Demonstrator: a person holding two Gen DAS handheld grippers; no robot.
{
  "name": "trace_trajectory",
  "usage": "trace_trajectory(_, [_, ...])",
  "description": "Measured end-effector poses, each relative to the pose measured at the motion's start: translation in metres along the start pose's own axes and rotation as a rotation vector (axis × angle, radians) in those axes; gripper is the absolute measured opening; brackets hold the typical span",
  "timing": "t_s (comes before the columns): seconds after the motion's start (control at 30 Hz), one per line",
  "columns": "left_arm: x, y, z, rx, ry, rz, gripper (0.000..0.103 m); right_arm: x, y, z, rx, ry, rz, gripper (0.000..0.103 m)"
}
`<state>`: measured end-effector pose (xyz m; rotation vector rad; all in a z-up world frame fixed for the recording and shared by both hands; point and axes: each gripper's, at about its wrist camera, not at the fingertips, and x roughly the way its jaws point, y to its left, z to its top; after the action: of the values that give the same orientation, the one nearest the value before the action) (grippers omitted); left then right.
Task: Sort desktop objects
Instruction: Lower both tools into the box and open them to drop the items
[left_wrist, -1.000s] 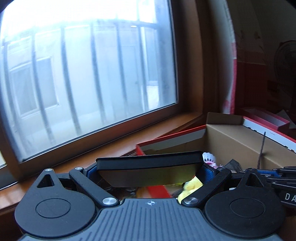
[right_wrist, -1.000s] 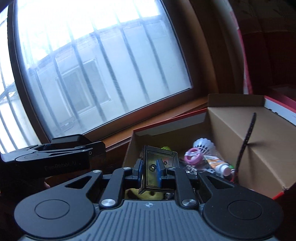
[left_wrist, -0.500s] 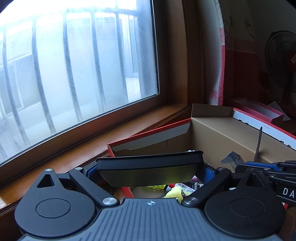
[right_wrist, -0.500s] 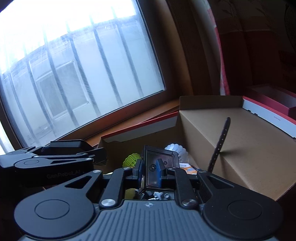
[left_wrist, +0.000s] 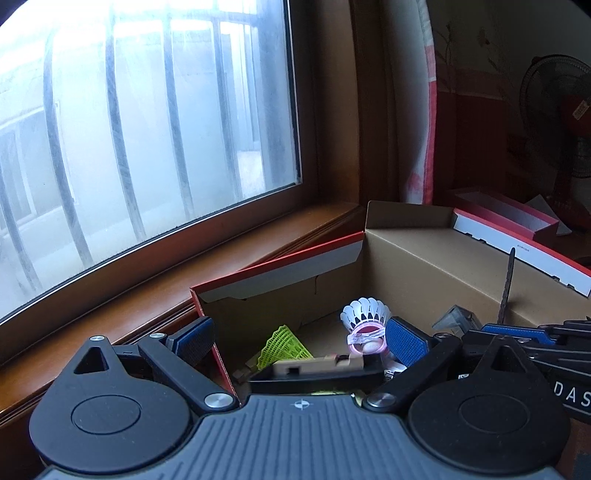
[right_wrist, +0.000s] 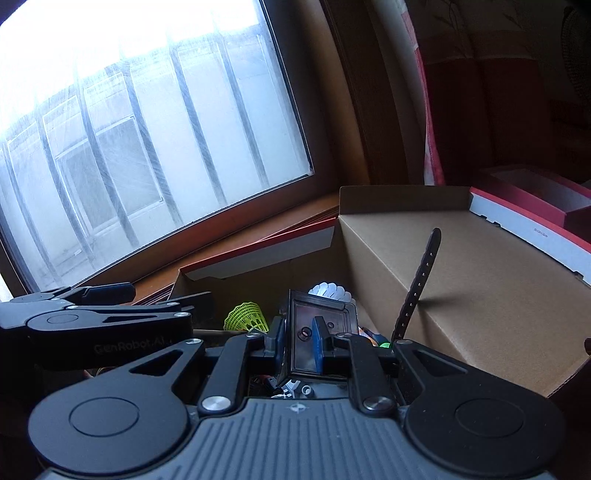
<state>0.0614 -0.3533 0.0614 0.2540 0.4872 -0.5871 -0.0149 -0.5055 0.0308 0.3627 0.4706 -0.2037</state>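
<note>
My left gripper (left_wrist: 299, 341) is open above the cardboard box (left_wrist: 424, 258). The flat black case (left_wrist: 314, 374) it held lies below the fingers inside the box, free of the blue pads (left_wrist: 404, 341). My right gripper (right_wrist: 299, 341) is shut on a dark rectangular plate (right_wrist: 314, 328), held upright over the box (right_wrist: 480, 280). In the box lie a white shuttlecock (left_wrist: 365, 314), a yellow-green shuttlecock (left_wrist: 282, 345), a pink ring (left_wrist: 365, 341) and a black strap (right_wrist: 419, 284).
The box stands against a wooden window sill (left_wrist: 147, 284) under a barred window (left_wrist: 147, 129). A red and white lid (left_wrist: 517, 243) and a red box (left_wrist: 506, 216) lie behind it on the right. A fan (left_wrist: 557, 122) stands at the far right.
My left gripper has opened and let go of the black case, which has dropped into the box. Both views have shifted so the box sits more central. The right gripper keeps its plate.
</note>
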Motion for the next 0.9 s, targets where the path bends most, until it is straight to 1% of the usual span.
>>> trace_trajectory(0.07, [0.0,0.0,0.0,0.002,-0.001,0.002,0.1,0.0,0.0,0.0,0.005,-0.001,0.003,0.02])
trace_trajectory(0.17, [-0.003,0.0,0.0,0.001,0.0,0.005,0.1,-0.001,0.001,0.0,0.006,-0.01,0.003,0.021])
trace_trajectory(0.2, [-0.003,0.0,0.0,-0.001,0.0,0.006,0.1,-0.002,0.002,0.0,0.005,-0.012,0.002,0.022])
trace_trajectory(0.23, [-0.004,0.0,0.0,-0.003,0.0,0.007,0.1,-0.002,0.002,0.001,0.004,-0.015,0.0,0.027])
trace_trajectory(0.3, [-0.005,0.001,0.0,-0.006,-0.001,0.007,0.101,-0.003,0.003,0.0,0.006,-0.017,-0.001,0.032])
trace_trajectory(0.4, [-0.007,0.002,0.0,-0.007,-0.001,0.007,0.101,-0.005,0.004,0.0,0.008,-0.017,-0.001,0.034])
trace_trajectory(0.5, [-0.009,0.002,0.0,-0.008,0.0,0.007,0.101,-0.007,0.005,-0.001,0.008,-0.018,-0.002,0.041])
trace_trajectory(0.6, [-0.012,0.004,-0.002,-0.013,0.003,0.013,0.101,-0.009,0.005,-0.002,0.012,-0.02,-0.01,0.044])
trace_trajectory(0.67, [-0.015,0.008,-0.006,-0.031,0.01,0.017,0.101,-0.011,0.003,-0.004,0.019,-0.017,-0.02,0.044])
trace_trajectory(0.8, [-0.018,0.014,-0.017,-0.049,0.037,0.009,0.101,-0.011,-0.004,-0.009,0.045,0.006,-0.079,0.044])
trace_trajectory(0.9, [-0.017,0.013,-0.026,-0.045,0.059,-0.009,0.101,-0.005,-0.013,-0.013,0.069,0.045,-0.16,0.044])
